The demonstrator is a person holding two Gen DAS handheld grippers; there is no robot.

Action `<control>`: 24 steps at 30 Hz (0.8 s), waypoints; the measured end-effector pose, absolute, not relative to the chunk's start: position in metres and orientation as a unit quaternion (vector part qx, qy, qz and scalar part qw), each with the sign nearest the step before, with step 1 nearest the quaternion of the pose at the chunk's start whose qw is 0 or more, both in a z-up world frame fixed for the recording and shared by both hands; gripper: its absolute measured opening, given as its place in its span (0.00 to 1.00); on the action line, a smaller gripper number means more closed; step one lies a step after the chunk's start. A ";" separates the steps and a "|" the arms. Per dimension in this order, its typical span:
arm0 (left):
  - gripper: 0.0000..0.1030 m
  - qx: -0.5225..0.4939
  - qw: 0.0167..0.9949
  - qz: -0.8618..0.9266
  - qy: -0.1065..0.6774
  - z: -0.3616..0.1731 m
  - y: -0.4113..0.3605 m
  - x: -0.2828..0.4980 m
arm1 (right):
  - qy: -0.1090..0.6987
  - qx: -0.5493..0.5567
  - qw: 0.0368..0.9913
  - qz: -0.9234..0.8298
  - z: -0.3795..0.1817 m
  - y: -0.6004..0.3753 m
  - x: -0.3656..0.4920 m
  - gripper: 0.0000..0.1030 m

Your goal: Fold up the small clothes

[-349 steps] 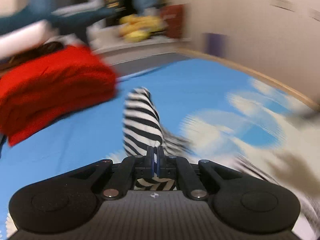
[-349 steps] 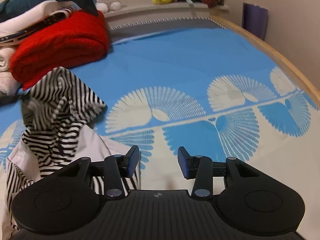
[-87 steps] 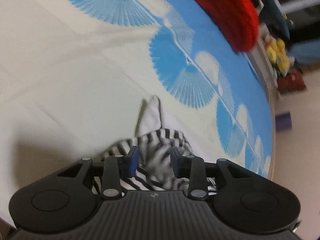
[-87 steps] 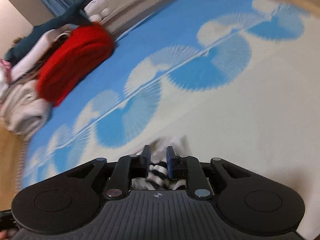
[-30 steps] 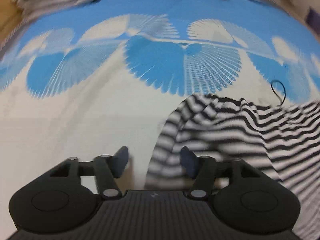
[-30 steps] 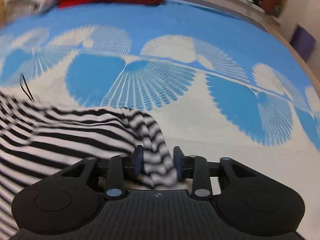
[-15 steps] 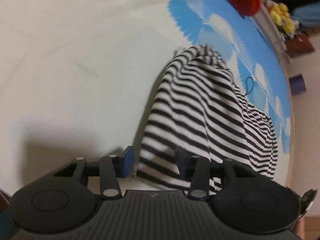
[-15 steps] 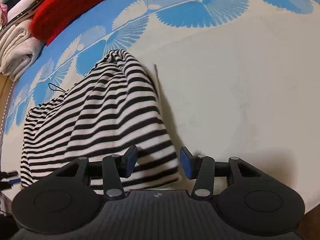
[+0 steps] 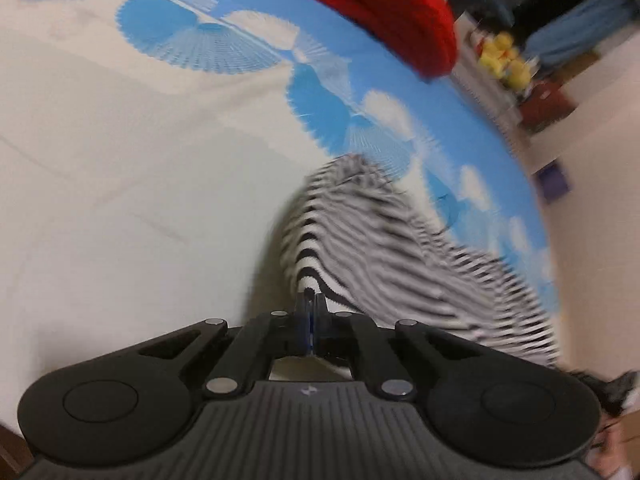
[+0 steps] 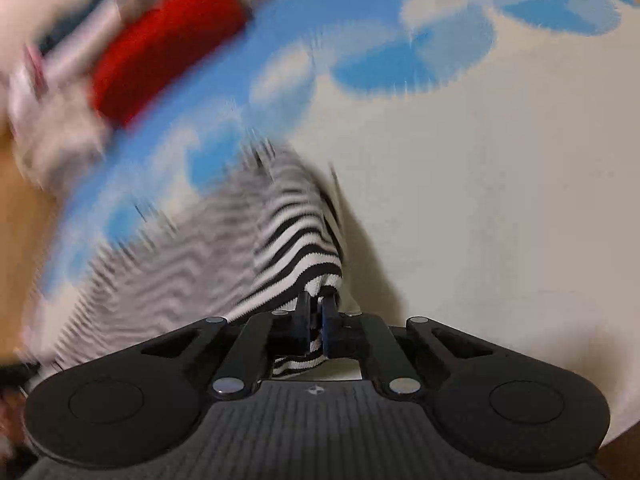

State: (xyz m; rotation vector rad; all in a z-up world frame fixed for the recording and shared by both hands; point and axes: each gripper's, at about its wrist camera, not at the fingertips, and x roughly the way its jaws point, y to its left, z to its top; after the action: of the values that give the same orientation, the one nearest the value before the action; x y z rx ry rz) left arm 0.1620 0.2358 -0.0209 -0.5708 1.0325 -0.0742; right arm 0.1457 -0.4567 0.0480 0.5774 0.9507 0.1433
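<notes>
Bed sheet (image 9: 120,184) with blue fan print, striped garment (image 9: 360,240) lying on its cream part, left gripper (image 9: 310,312) and right gripper (image 10: 315,312) each clamped tight on a garment edge, red blanket (image 9: 380,12) beyond the garment.

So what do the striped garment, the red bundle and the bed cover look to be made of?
Striped garment: soft knit, probably cotton jersey; it drapes and bunches where both tongs pinch its edge, with a matte finish.
Red bundle: thick, fuzzy knit or fleece, judging by its bulky rounded fold.
Bed cover: smooth, matte printed woven cloth, with faint creases.
</notes>
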 end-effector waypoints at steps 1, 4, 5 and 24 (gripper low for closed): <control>0.00 -0.254 0.820 -0.024 0.513 -0.029 0.234 0.162 | 0.455 0.271 0.846 0.060 0.047 -0.460 0.143 0.03; 0.01 -0.213 0.782 -0.011 0.586 -0.055 0.221 0.169 | 0.537 0.223 0.813 0.033 0.020 -0.453 0.149 0.03; 0.01 -0.200 0.778 -0.010 0.596 -0.058 0.216 0.171 | 0.561 0.193 0.804 0.027 0.011 -0.447 0.152 0.03; 0.39 -0.069 0.779 -0.120 0.612 -0.062 0.101 0.205 | 0.534 0.068 0.841 0.052 0.008 -0.398 0.194 0.04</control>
State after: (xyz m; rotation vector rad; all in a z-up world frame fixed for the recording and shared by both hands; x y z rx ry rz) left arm 0.2051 0.1009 -0.0619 -0.1487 1.3236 -0.2591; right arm 0.1937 -0.3984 0.0075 0.1432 1.1278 0.1099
